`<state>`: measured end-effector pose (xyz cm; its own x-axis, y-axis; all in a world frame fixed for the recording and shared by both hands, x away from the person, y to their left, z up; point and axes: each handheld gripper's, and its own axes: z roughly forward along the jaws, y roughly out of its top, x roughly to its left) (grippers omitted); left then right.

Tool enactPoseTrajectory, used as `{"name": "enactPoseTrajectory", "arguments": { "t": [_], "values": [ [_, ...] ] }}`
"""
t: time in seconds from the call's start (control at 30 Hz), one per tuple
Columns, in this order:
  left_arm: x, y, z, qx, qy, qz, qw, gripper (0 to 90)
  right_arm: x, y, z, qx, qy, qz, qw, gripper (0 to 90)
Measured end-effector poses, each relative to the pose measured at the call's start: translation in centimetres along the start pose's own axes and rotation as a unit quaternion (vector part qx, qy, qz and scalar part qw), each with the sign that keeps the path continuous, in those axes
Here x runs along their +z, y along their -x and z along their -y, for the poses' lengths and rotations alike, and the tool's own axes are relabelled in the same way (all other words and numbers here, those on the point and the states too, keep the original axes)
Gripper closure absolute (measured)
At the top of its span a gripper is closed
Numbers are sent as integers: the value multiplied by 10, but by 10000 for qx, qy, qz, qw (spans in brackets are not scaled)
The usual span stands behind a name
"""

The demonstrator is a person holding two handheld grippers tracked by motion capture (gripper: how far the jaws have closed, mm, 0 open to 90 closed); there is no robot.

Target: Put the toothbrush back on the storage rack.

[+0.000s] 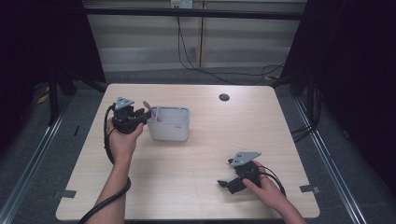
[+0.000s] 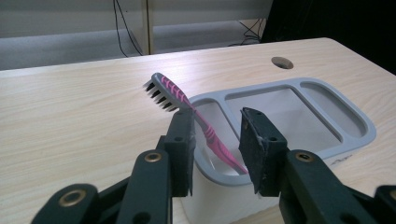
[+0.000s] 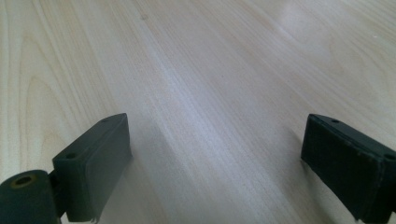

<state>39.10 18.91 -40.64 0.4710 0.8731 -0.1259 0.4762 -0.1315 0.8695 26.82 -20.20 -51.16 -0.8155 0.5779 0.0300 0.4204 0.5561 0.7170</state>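
your left gripper (image 1: 140, 116) sits at the left end of the grey caddy (image 1: 183, 130), and its jaws stand apart with the pink toothbrush (image 2: 196, 119) between them — released, not pinching, though the left jaw looks to be touching or just beside the handle; i cannot tell which. the toothbrush stands tilted in the caddy's near-left compartment, bristle head up and out over the rim toward the far left, handle end down inside; it leans on the rim, which is likely why it holds that slant without your help. judged from this, the drop into the caddy is done or nearly so, and the open jaws suit a clean withdrawal; pull back along the jaws' own line so you don't catch the handle and tip it out.

your right gripper (image 1: 232, 181) rests low over the near right of the counter (image 1: 210, 158), jaws spread wide with nothing between them — bare wood grain in its own view; it looks parked out of the way, well apart from the caddy, leaving the left hand room to work.

the counter is pale wood laminate with rounded corners and a round cable hole (image 1: 224, 97) near the far edge; the caddy's other compartments look empty. beyond it runs grey carpet, a pale panelled wall with black cables (image 1: 187, 56) hanging down, and dark curtains on both sides.
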Motion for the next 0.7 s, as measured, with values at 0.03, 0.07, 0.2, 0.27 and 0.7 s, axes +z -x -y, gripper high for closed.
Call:
{"name": "enactPoseTrajectory", "arguments": {
  "t": [0.03,0.07,0.2,0.27,0.7],
  "values": [
    [-1,0,0,-17,-3,16,10000,647,0,0,0,-1,0,0,10000,77],
    [-2,0,0,-15,-27,32,10000,640,0,0,0,1,0,0,10000,77],
    [-5,0,0,-12,-79,66,9999,613,0,0,0,5,-3,2,10000,77],
    [-7,-1,0,9,-84,73,9999,606,0,0,0,1,0,0,10000,77],
    [-18,-6,8,15,-114,108,9999,531,0,0,0,2,-1,0,10000,77]
  ]
}}
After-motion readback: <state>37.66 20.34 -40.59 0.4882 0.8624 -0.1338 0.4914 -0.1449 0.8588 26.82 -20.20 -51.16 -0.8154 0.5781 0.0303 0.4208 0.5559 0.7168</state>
